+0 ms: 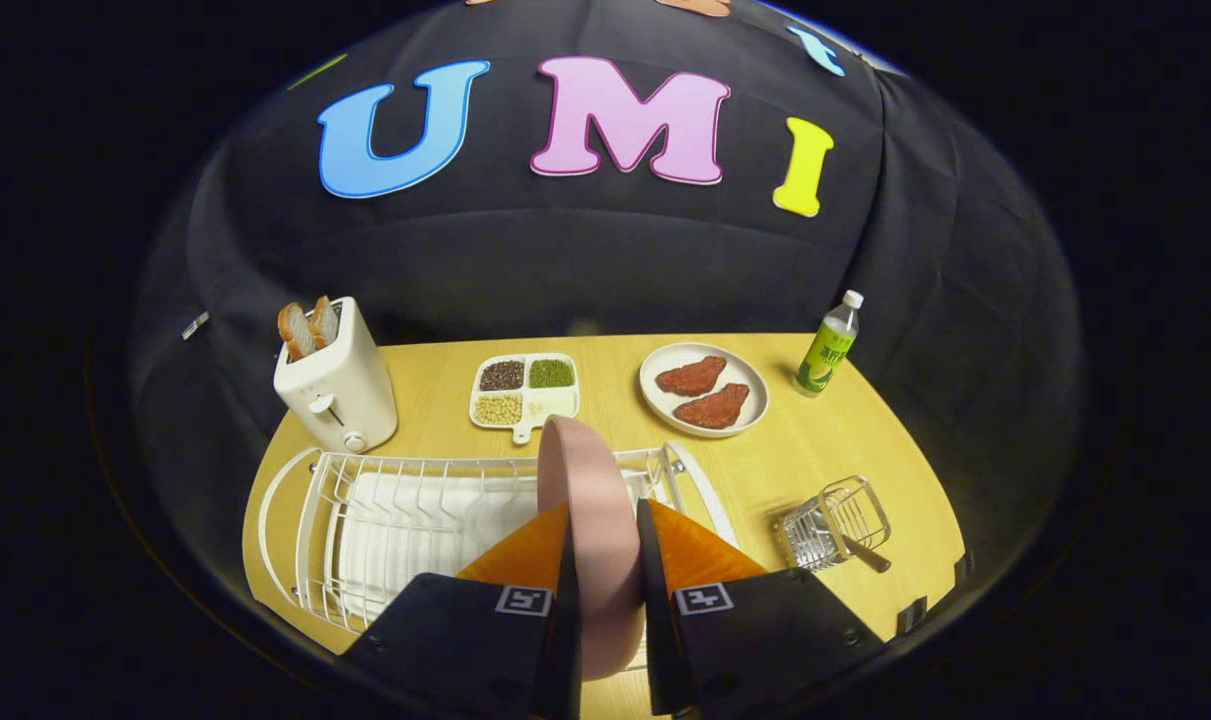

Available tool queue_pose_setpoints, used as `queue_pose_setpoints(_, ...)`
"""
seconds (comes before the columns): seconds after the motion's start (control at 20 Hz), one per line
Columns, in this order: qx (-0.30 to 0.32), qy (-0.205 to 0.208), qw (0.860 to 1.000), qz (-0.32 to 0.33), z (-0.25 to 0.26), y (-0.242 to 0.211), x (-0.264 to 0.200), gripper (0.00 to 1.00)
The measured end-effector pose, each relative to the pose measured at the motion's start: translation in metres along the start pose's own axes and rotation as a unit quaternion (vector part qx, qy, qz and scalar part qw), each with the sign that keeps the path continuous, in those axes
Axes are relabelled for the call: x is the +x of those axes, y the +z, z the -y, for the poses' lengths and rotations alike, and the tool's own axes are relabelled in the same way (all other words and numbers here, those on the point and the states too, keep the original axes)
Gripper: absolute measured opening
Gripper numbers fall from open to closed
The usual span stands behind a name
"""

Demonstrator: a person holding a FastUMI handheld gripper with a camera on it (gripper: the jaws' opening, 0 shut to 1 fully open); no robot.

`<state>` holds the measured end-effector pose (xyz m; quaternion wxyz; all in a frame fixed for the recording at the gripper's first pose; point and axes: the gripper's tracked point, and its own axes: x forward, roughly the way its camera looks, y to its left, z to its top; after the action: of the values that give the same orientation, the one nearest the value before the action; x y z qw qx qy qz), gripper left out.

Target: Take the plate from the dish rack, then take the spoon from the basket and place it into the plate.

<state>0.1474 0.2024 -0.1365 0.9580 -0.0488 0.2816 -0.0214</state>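
While the dish rack (385, 520) sits on the table (815, 460) below, the pink plate (590, 500) stands on edge, clamped between the gripper (605, 560) fingers. Lift straight, clearing the wires, then set it flat short of the basket (833, 525) with its spoon (868, 555).

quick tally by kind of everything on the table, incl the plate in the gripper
Plates: 2, the pink plate shut in the gripper, and the steak plate
Divided tray: 1
Toaster: 1
Dish rack: 1
Basket: 1
Bottle: 1
Total: 7
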Motion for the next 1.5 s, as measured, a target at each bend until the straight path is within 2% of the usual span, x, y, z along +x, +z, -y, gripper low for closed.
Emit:
queue_pose_setpoints(0.15, -0.021, -0.007, 1.0, 0.015, 0.002, 0.008, -0.005, 0.28)
queue_pose_setpoints(0.45, 0.015, -0.005, 1.0, -0.004, 0.026, 0.007, -0.006, 0.28)
queue_pose_setpoints(0.65, 0.05, 0.034, 0.998, -0.019, 0.034, -0.003, -0.006, 0.21)
queue_pose_setpoints(0.85, 0.053, 0.068, 0.996, -0.03, 0.042, -0.018, -0.012, 0.21)
queue_pose_setpoints(1.2, 0.073, 0.141, 0.987, -0.03, 0.085, -0.036, -0.058, 0.2)
queue_pose_setpoints(1.35, 0.075, 0.158, 0.984, -0.038, 0.117, -0.059, -0.084, 0.2)
queue_pose_setpoints(1.5, 0.095, 0.179, 0.977, -0.072, 0.147, -0.096, -0.102, 0.2)
